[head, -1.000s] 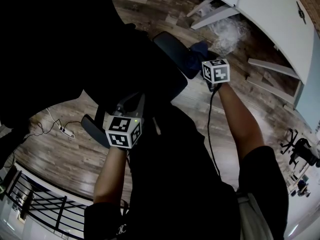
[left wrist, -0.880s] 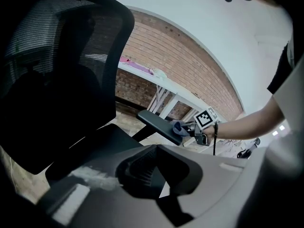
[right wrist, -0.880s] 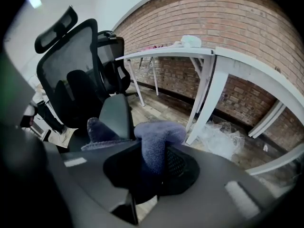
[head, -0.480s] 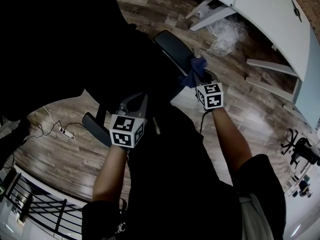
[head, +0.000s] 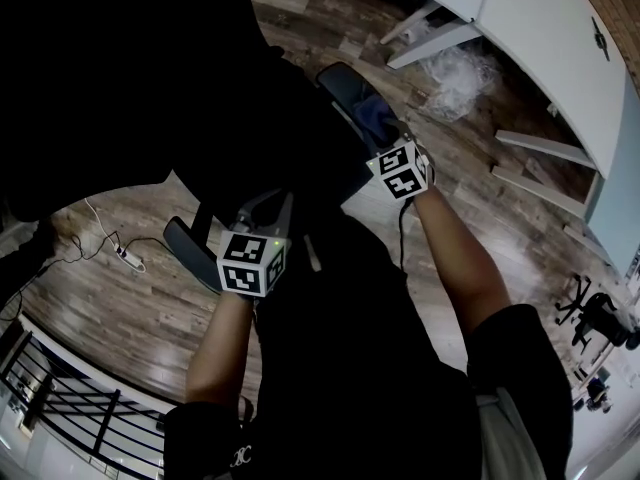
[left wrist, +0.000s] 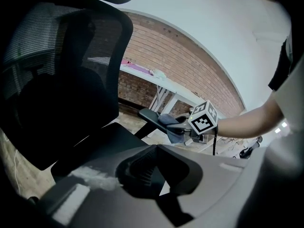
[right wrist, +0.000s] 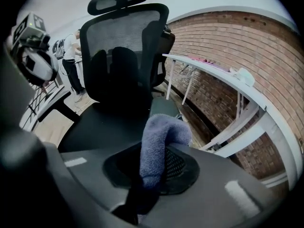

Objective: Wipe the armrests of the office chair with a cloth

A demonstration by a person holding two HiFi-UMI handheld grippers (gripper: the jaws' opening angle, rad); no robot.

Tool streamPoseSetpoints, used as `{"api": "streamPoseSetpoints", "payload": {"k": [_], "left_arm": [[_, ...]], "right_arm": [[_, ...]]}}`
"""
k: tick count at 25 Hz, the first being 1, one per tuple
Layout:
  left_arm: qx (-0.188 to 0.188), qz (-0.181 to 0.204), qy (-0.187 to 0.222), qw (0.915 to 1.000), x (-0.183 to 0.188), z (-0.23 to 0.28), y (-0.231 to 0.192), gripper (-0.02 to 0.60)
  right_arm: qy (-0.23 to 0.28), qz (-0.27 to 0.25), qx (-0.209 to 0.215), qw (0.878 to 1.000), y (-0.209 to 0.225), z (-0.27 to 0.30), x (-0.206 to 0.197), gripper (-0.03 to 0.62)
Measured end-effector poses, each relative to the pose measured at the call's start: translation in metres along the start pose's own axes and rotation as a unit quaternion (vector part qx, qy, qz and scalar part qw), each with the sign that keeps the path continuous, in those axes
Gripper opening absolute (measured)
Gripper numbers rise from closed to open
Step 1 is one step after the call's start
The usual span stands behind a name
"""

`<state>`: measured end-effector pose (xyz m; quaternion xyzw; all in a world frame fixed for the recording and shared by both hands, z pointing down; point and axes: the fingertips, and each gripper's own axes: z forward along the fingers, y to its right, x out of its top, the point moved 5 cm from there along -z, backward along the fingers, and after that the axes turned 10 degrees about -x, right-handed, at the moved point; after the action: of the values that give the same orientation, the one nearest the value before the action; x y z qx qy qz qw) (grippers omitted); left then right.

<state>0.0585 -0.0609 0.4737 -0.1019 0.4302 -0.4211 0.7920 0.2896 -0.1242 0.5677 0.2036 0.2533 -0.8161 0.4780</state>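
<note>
Cloth [right wrist: 160, 139], blue and fuzzy, is pinched in a fold between the jaws of the right gripper [head: 384, 140] and lies on the dark pad of the office chair's armrest [head: 338, 80] on the person's right, near a white desk [head: 540, 28]. The left gripper [head: 266, 204] hangs over the edge of the black seat [left wrist: 109, 137], close to the other armrest [head: 186, 248]. Its jaws are apart with nothing between them.
</note>
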Motion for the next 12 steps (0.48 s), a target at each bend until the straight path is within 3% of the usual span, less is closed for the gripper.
{"api": "streamPoseSetpoints", "payload": {"k": [12], "left_arm": [[0.047, -0.043, 0.044, 0.9970, 0.002, -0.006, 0.006, 0.005]], "right_arm": [[-0.017, -0.070, 0.041, 0.997, 0.006, 0.062, 0.078, 0.074]]}}
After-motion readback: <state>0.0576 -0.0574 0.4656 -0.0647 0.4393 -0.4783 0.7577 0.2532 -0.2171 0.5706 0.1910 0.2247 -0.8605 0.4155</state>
